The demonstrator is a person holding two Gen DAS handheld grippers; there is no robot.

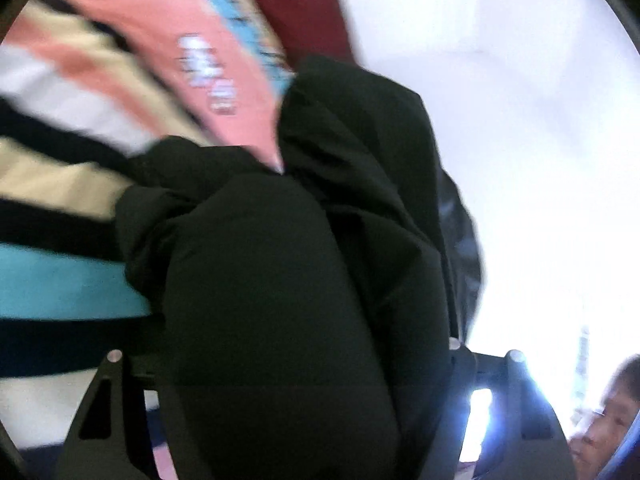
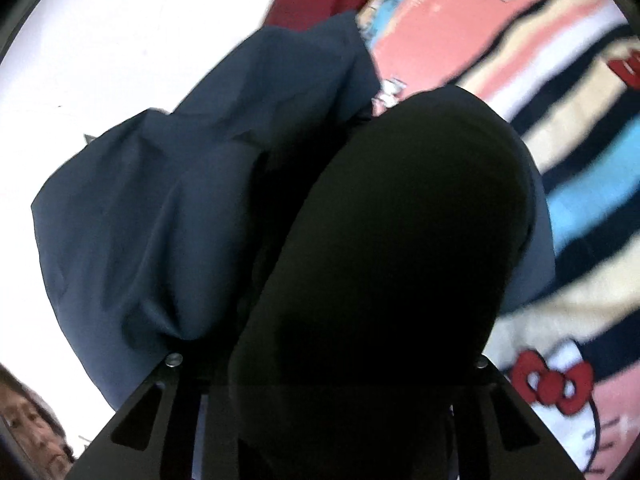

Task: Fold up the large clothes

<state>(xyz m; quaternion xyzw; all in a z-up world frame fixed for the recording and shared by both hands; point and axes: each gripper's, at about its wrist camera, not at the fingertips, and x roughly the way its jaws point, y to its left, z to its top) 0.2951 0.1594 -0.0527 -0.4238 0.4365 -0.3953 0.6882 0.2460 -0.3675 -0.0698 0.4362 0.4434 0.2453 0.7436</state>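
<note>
Striped bedding in cream, navy, coral and turquoise, printed with a red-bowed cartoon cat, is noted as the surface below; it reads as a blanket on a bed. A bright white wall fills the rest of both views, and a dark red cloth is seen at the top. Both views are blurred.

A large dark garment, navy where lit and near black in shade, is seen bunched and raised off the bedding, filling the centre of each view. In the left wrist view the left claw is closed on a thick rounded roll of the fabric, the jaws being kept fairly wide by its bulk. In the right wrist view the right claw is closed more narrowly on another fold of the same garment.

The garment is judged to be strung between the two claws, its long axis running from one to the other, the loose remainder hanging ahead of and below each. Neither hand is nearer; each holds an end. A person is partly visible at the lower edge of both views.

The coming move is judged to depend on both held ends travelling together.
</note>
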